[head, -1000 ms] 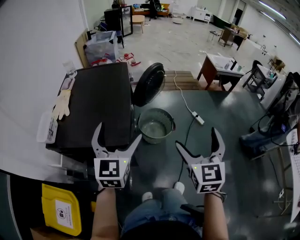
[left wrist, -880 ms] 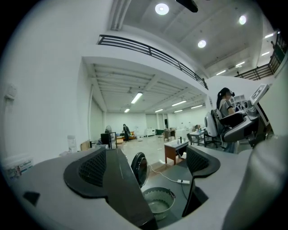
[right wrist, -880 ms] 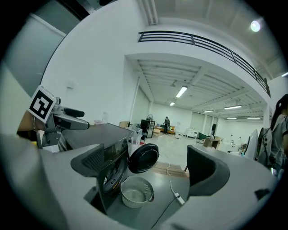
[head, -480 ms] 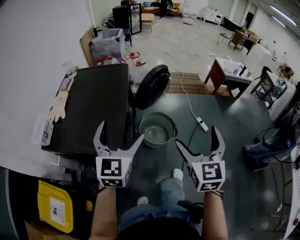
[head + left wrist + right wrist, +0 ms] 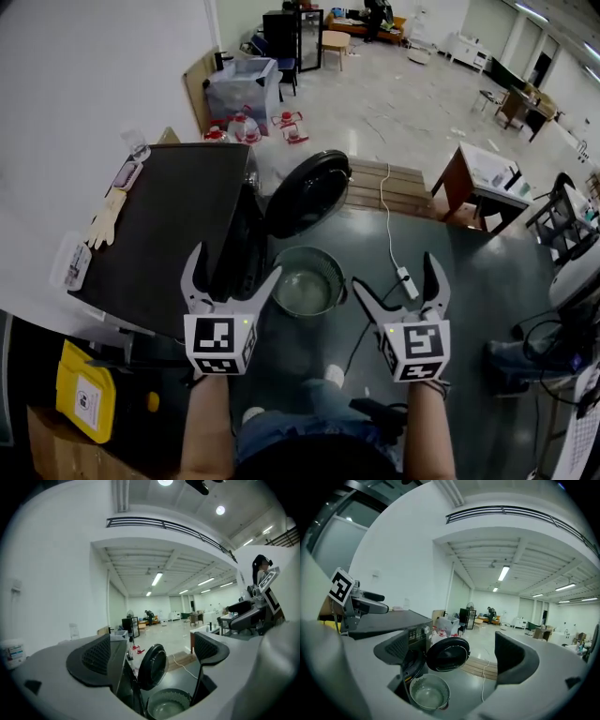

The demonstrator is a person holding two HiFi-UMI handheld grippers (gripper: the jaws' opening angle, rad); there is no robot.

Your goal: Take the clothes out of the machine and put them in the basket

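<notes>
The black washing machine (image 5: 178, 220) stands at the left with its round door (image 5: 309, 192) swung open. A pale round basket (image 5: 305, 281) sits on the floor in front of the door, and nothing shows inside it. No clothes are visible, and the drum's inside is hidden. My left gripper (image 5: 234, 267) is open and empty, held in the air by the machine's front corner. My right gripper (image 5: 394, 277) is open and empty, to the right of the basket. Between the jaws, both gripper views show the door (image 5: 152, 665) (image 5: 447, 653) and the basket (image 5: 168, 707) (image 5: 427, 693).
A white cable and power strip (image 5: 405, 278) lie on the floor to the right of the basket. Gloves (image 5: 105, 217) and small items rest on the machine's top. A yellow box (image 5: 84, 403) stands at the lower left. A wooden pallet (image 5: 389, 183) lies behind the door, and a desk (image 5: 483, 178) stands at the right.
The head view has shifted: machine, door and basket now sit lower and nearer in the frame. Both grippers stay open, held the same way.
</notes>
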